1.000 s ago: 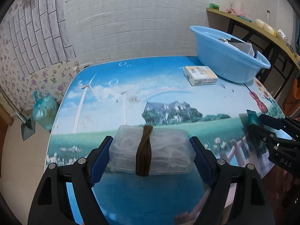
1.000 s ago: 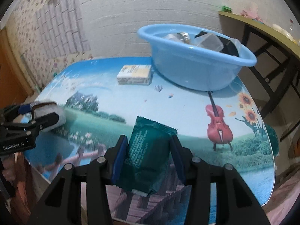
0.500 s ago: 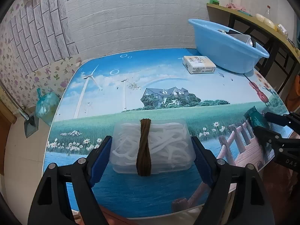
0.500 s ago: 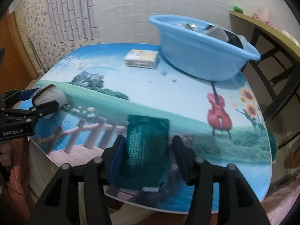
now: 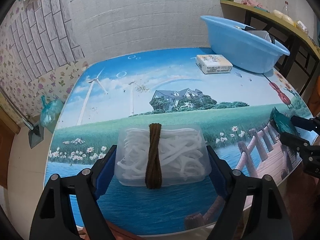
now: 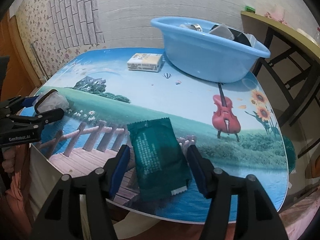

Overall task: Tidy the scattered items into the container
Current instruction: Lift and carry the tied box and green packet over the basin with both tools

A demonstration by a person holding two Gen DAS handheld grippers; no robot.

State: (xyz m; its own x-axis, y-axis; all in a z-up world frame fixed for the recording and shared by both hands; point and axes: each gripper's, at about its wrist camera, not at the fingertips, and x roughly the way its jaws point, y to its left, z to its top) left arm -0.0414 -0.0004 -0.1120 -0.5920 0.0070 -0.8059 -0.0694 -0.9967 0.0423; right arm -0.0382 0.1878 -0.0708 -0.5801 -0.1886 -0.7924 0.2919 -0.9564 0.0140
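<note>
The right gripper (image 6: 158, 167) straddled the green sachet (image 6: 159, 156), which lay flat on the table (image 6: 180, 104), long axis along the fingers; its jaws had just been opening and stood clear of both edges. The left gripper (image 5: 161, 166) bracketed the clear box (image 5: 162, 156), pads at its short ends, contact uncertain. The blue basin (image 6: 210, 60) lay ahead at the far right corner, nearer the right hand.

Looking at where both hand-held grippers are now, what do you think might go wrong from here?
1. The green packet lies loose at the table edge; the right hand-held gripper, its jaws just opened, may nudge it off.
2. The clear box is nearly as wide as the left hand-held gripper's opening, so it may slip.
3. The blue basin already looks crowded.
</note>
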